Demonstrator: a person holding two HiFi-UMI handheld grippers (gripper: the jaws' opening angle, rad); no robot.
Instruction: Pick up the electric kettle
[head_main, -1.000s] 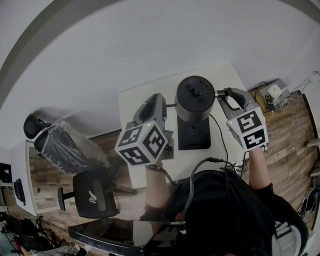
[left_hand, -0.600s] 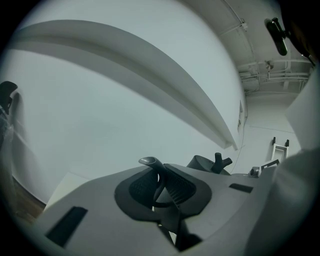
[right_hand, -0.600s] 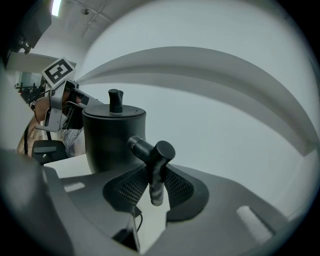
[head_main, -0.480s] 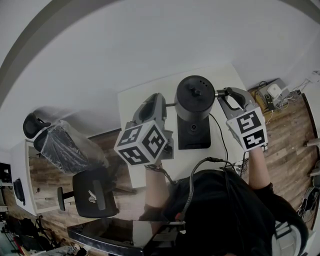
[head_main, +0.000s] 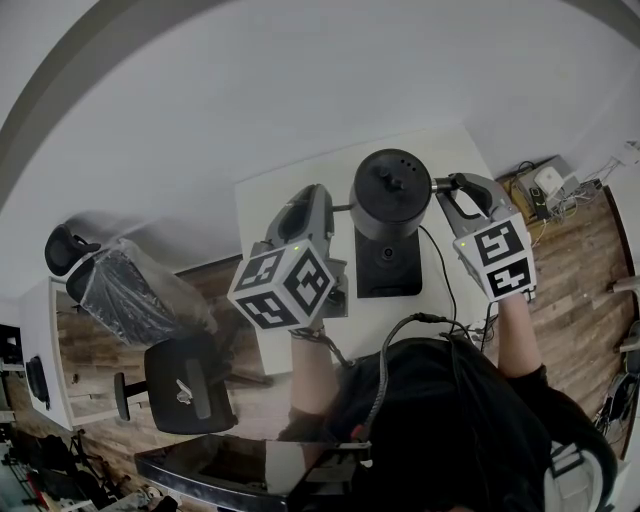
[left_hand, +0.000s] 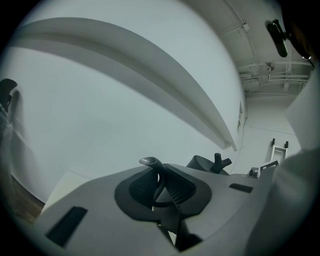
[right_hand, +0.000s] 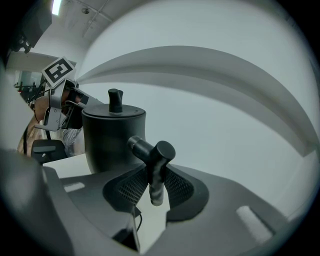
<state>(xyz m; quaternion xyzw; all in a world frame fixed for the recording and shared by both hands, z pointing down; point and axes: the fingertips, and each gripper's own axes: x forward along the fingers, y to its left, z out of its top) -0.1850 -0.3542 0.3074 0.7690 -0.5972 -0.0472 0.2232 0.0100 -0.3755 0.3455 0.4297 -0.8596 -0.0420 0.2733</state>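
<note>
White table (head_main: 256, 200), electric kettle (head_main: 390, 200), handle (right_hand: 156, 159) in right gripper (right_hand: 153, 187), spout (left_hand: 150, 162) in left gripper (left_hand: 160, 189).

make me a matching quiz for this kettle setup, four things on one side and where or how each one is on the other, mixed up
Things:
1. left gripper
2. right gripper
3. lid knob
4. office chair

Places or states:
a. on the wooden floor, left of the table in the head view
b. shut on the handle of the kettle
c. shut on the thin spout
d. upright on top of the kettle

Pairs: 1-c, 2-b, 3-d, 4-a
</note>
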